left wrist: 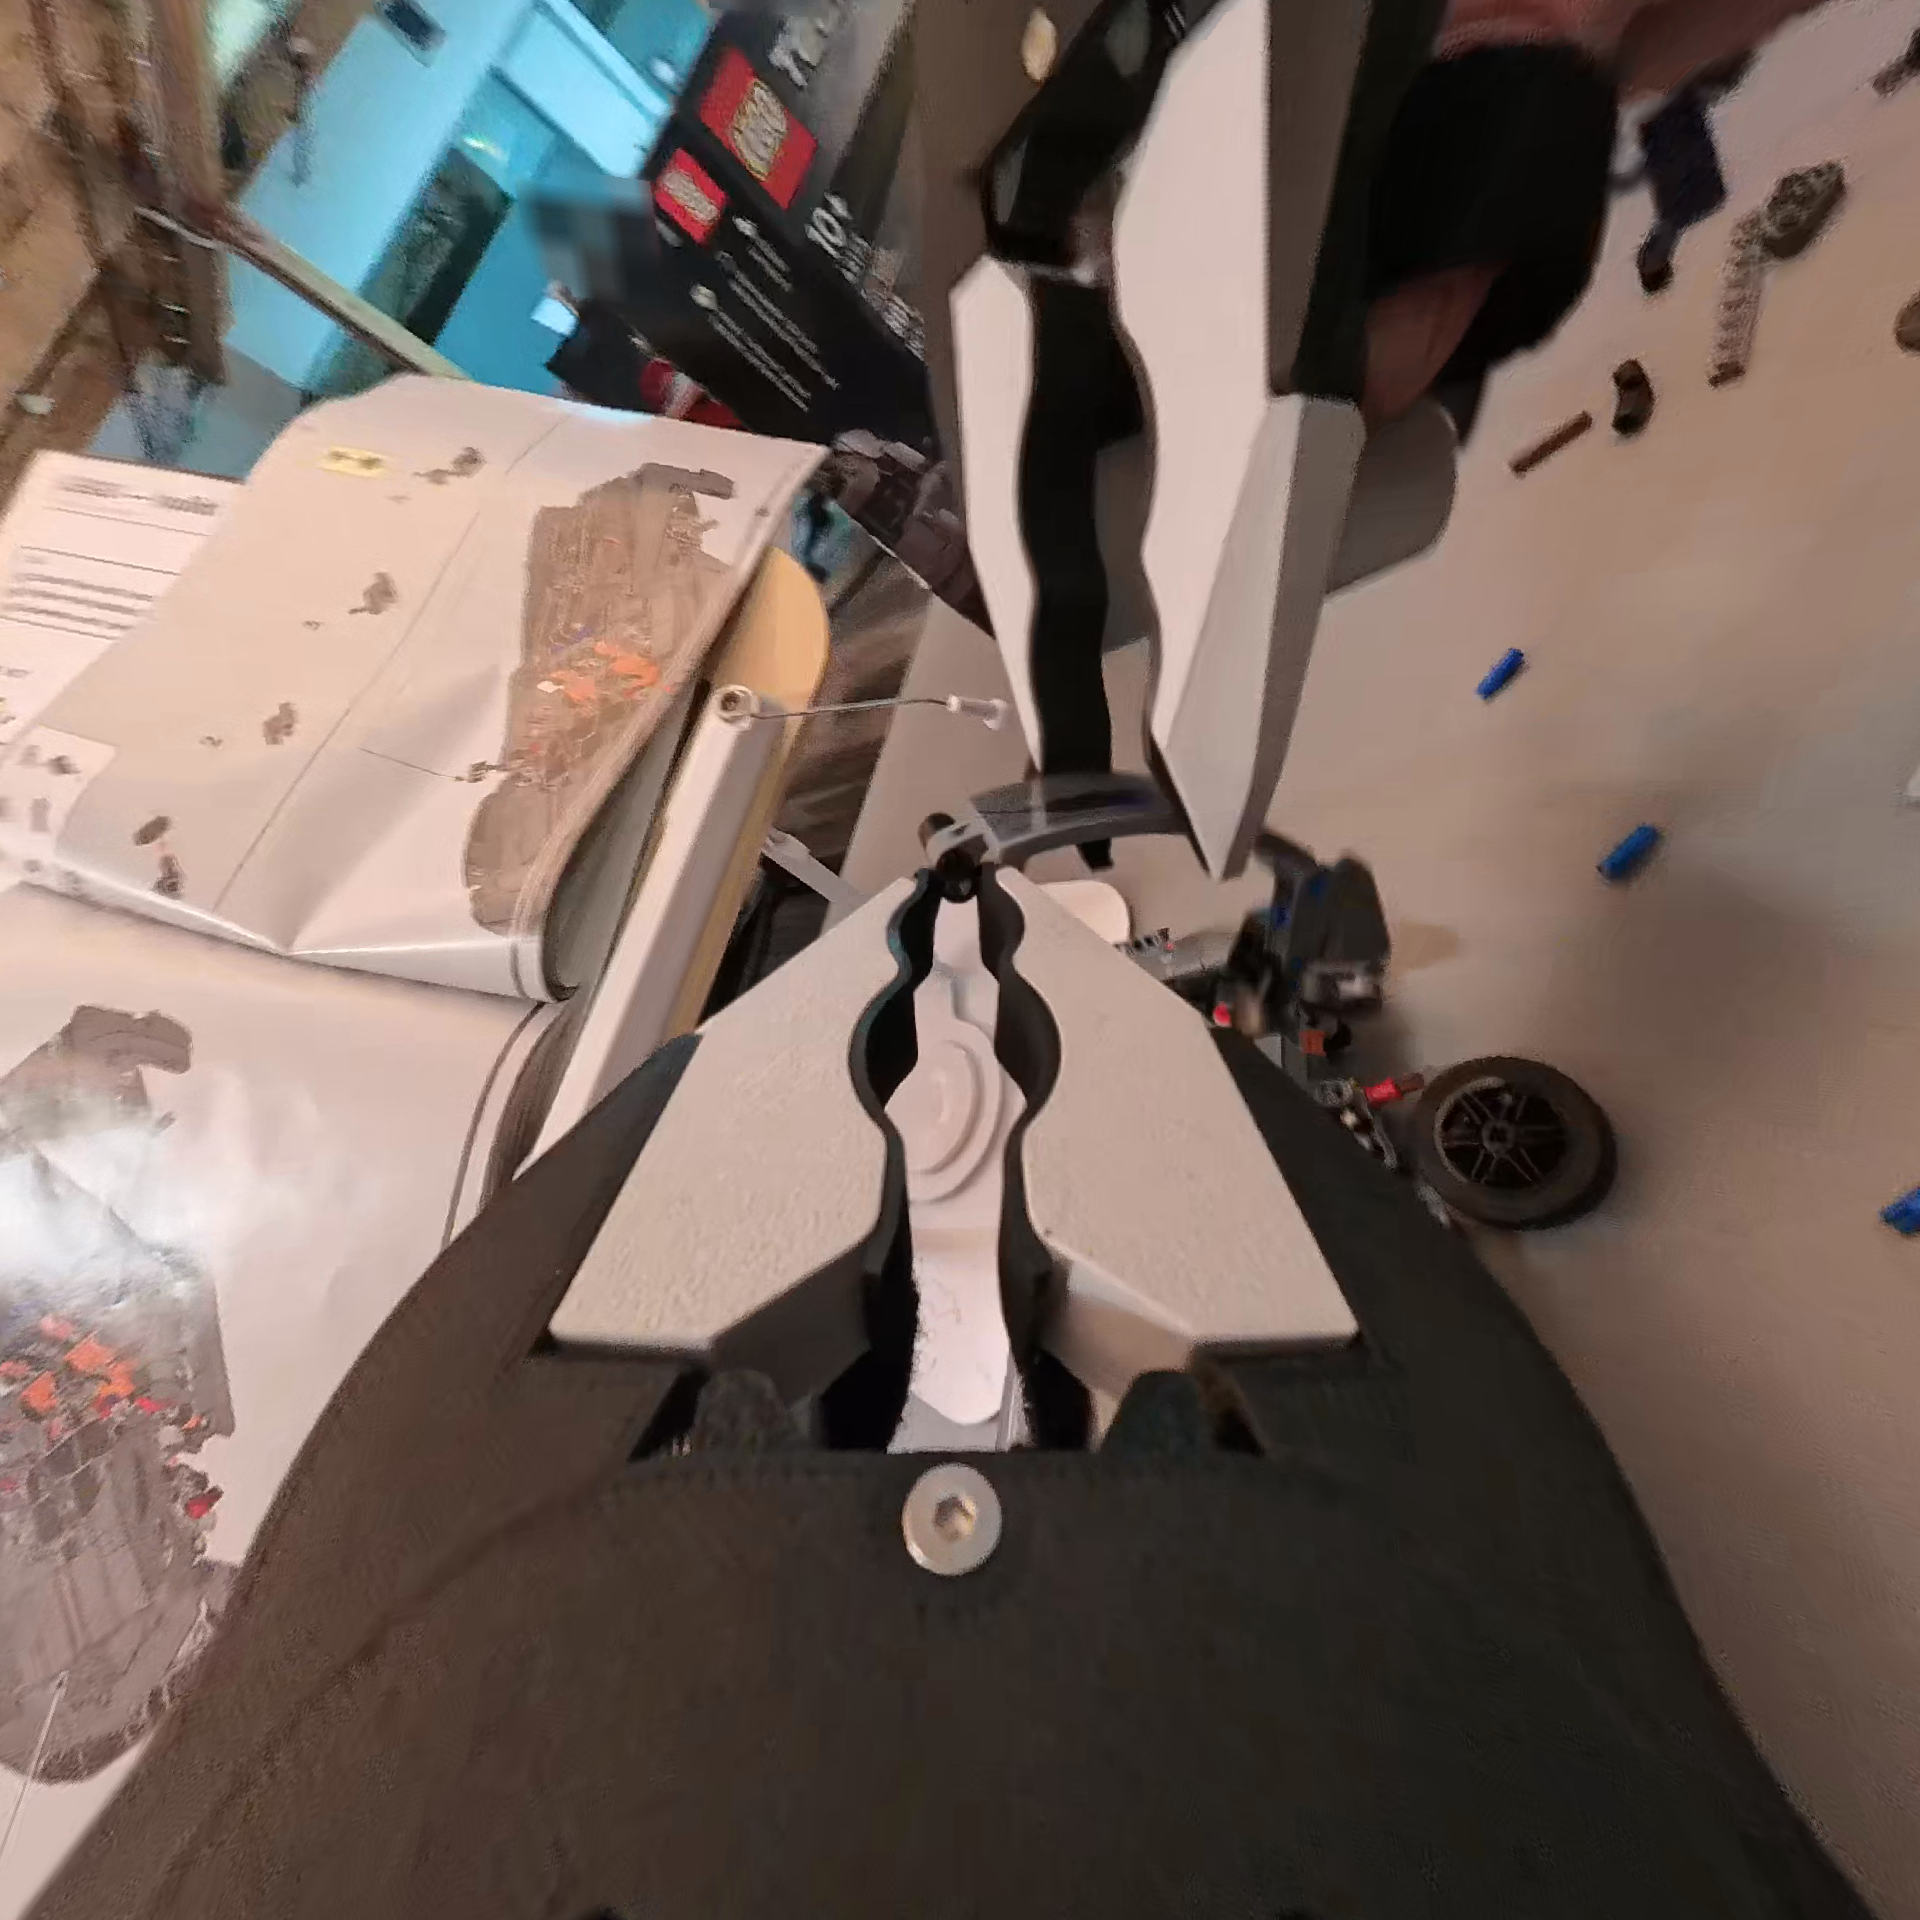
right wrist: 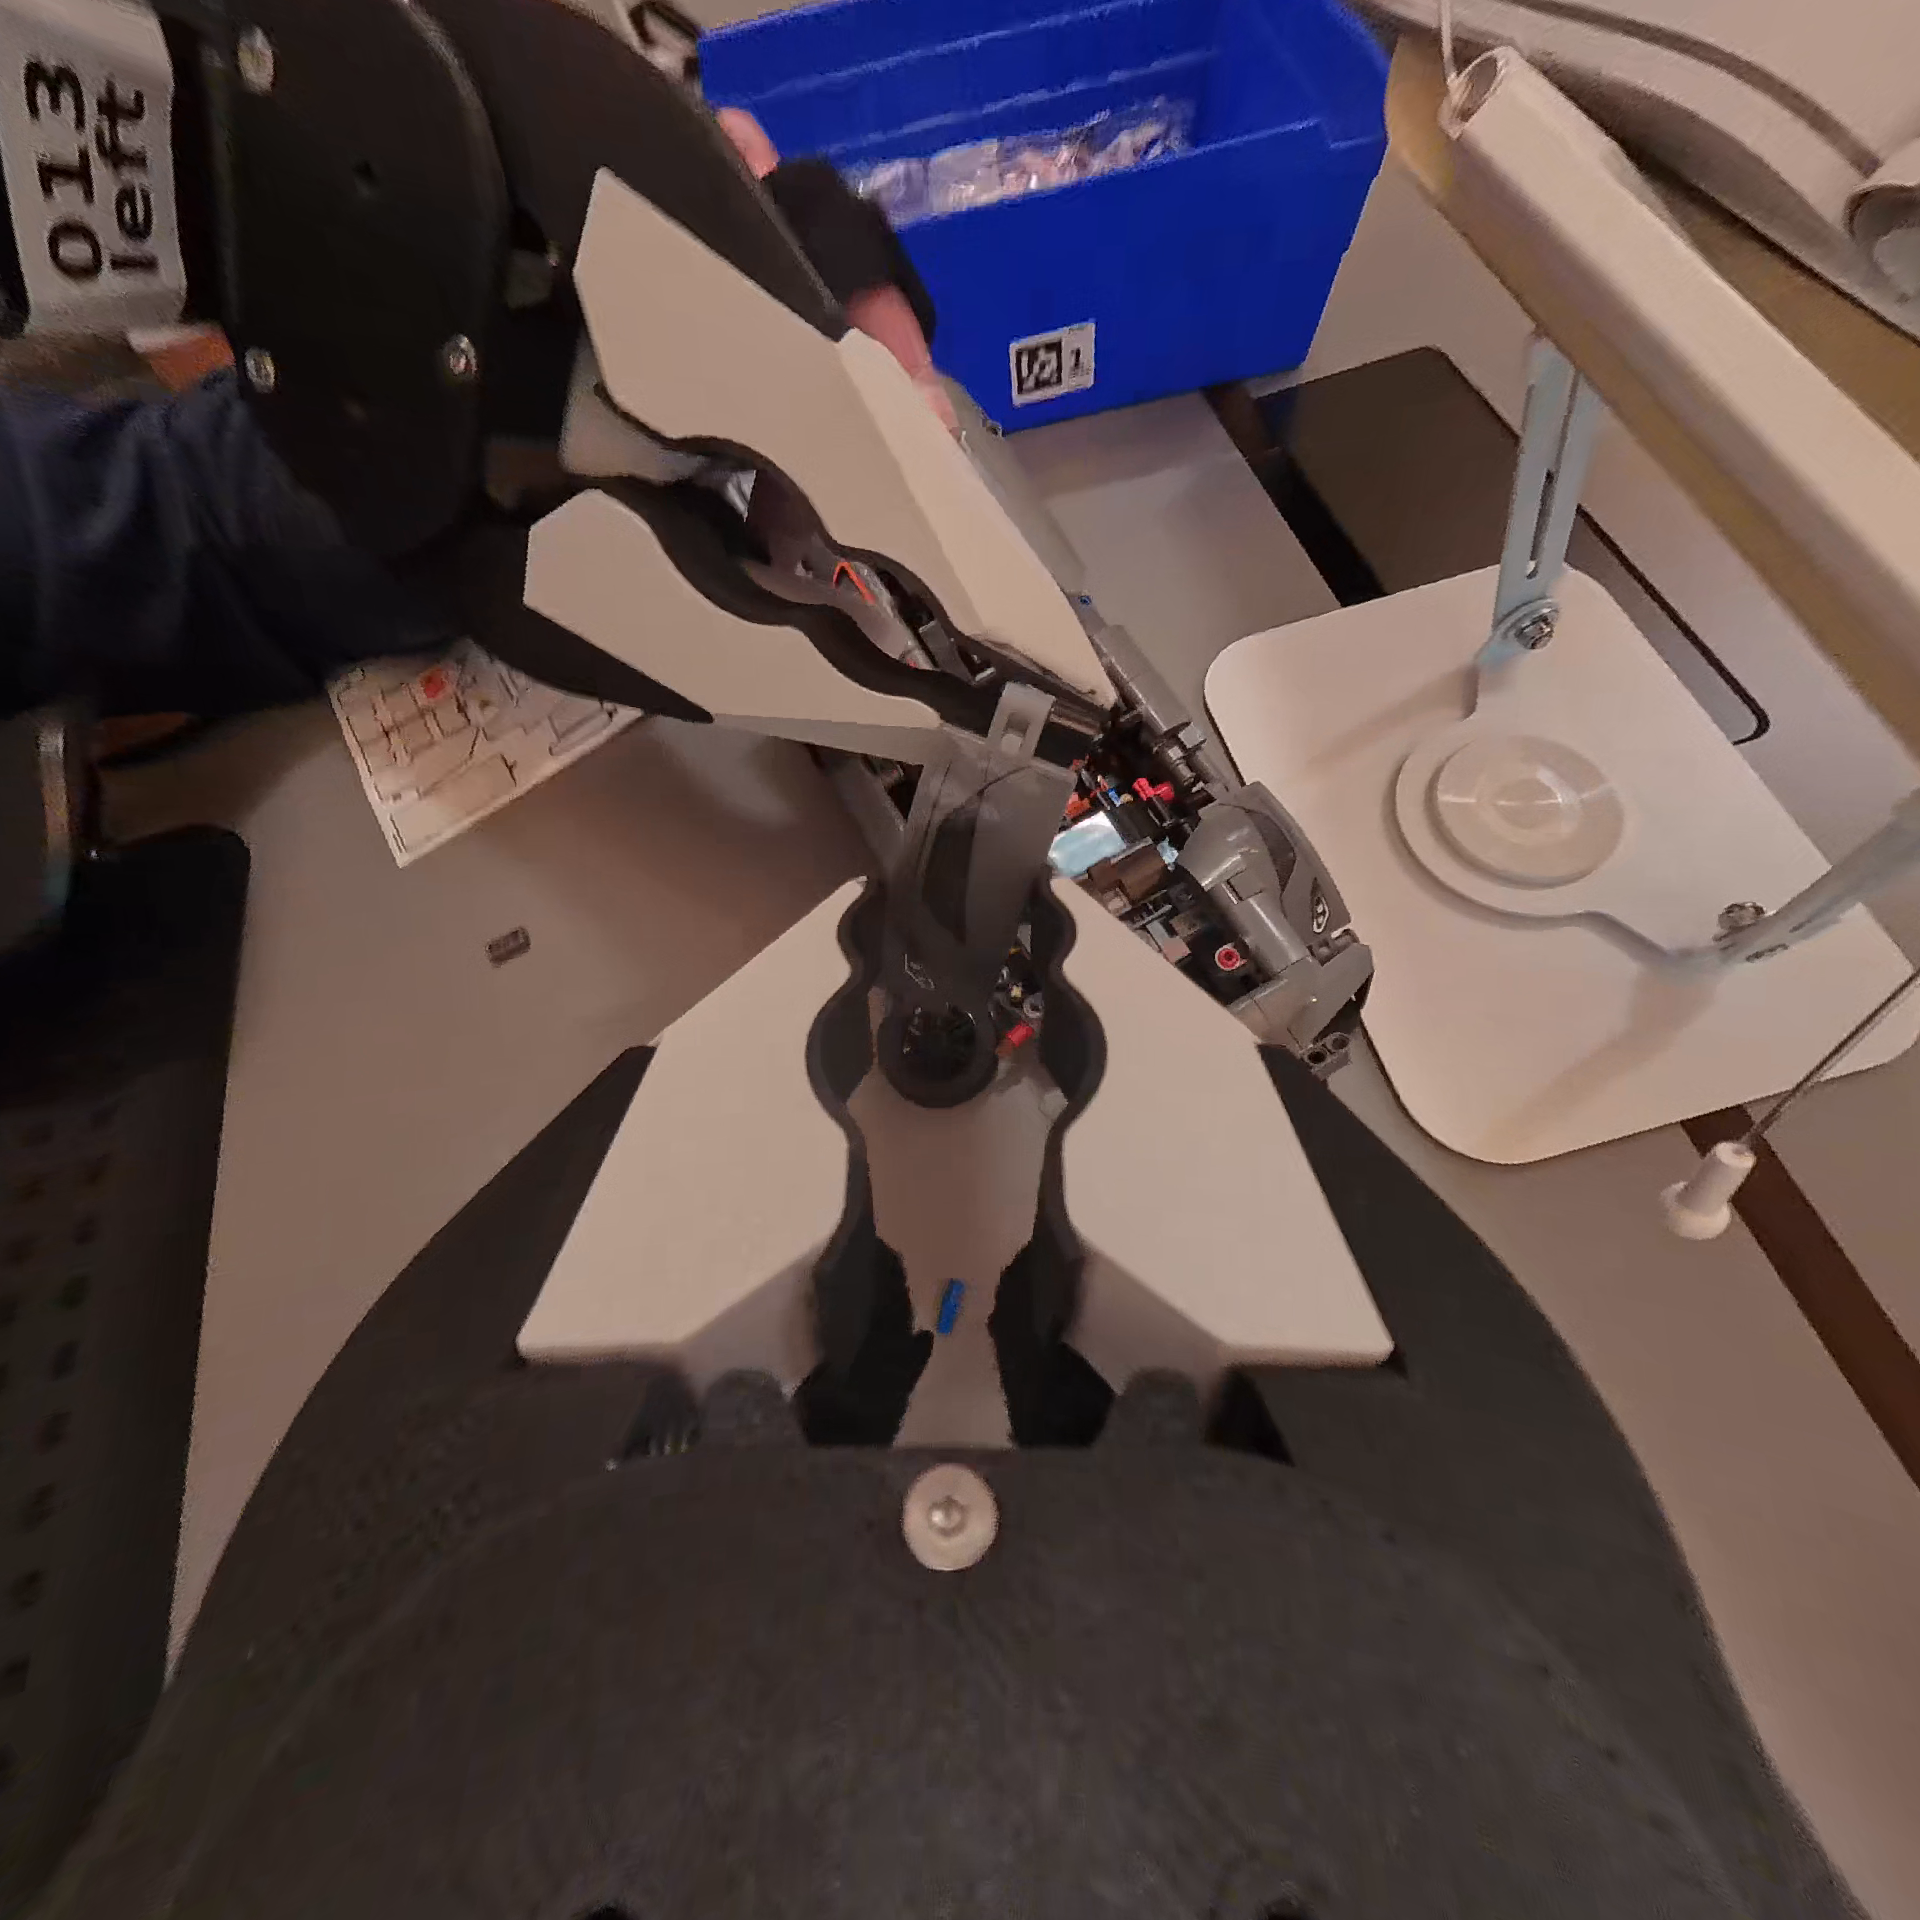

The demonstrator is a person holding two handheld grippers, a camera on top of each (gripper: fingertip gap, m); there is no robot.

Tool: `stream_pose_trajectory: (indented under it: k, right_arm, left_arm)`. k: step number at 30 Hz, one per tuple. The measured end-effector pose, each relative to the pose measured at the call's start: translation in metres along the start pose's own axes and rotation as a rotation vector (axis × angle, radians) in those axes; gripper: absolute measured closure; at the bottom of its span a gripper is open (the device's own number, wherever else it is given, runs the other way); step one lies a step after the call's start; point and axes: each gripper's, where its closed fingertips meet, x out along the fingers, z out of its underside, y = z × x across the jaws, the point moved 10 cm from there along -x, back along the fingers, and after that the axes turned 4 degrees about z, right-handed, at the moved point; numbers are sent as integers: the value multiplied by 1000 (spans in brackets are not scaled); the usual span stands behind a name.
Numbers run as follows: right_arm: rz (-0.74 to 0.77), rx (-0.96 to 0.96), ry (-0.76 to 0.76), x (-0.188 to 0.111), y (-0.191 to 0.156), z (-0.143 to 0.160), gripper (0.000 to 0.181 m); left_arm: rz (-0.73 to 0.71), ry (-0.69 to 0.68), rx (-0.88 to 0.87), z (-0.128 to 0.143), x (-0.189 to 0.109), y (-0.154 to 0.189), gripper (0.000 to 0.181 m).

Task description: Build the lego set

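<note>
Left gripper (left wrist: 954,883), frame centre, pinches small black pin (left wrist: 954,868) on curved grey arch panel (right wrist: 961,873); right gripper (right wrist: 951,940) clamps panel, steadying it beside grey Lego car (right wrist: 1236,883) for insertion.

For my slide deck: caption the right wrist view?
Two hand-held grippers, right and left, pinch a curved grey panel beside the grey Lego car.

Glossy paper booklet (left wrist: 343,665), matt plastic bin (right wrist: 1143,249)
</note>
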Motion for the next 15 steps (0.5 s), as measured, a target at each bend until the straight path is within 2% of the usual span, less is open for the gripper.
stream_pose_trajectory:
  k: [2,4,5,7,9,10,11,13,15]
  right_arm:
    - [4,-42,-67,0,2,-3,159]
    - [-8,-105,-182,3,3,-3,159]
    - [-2,-134,-237,6,5,-2,159]
    - [-30,-196,-349,14,5,1,160]
    - [-53,-298,-429,23,1,5,160]
    - [-81,-336,-467,28,-3,7,160]
    - [-85,-377,-509,34,-6,9,160]
    - [-88,-455,-585,45,-11,15,160]
    - [-95,-500,-635,56,-15,19,160]
  left_arm:
    - [86,-23,-4,5,0,-4,175]
    - [241,-55,-3,12,-1,-5,169]
    - [277,-89,-32,17,-2,-9,159]
    - [410,-102,-63,26,-7,-12,164]
    - [458,-196,-73,37,-11,-15,156]
    - [531,-240,-80,42,-14,-12,153]
    - [566,-271,-98,45,-16,-9,145]
    - [546,-321,-101,51,-17,-4,139]
    - [556,-300,-135,54,-15,6,135]
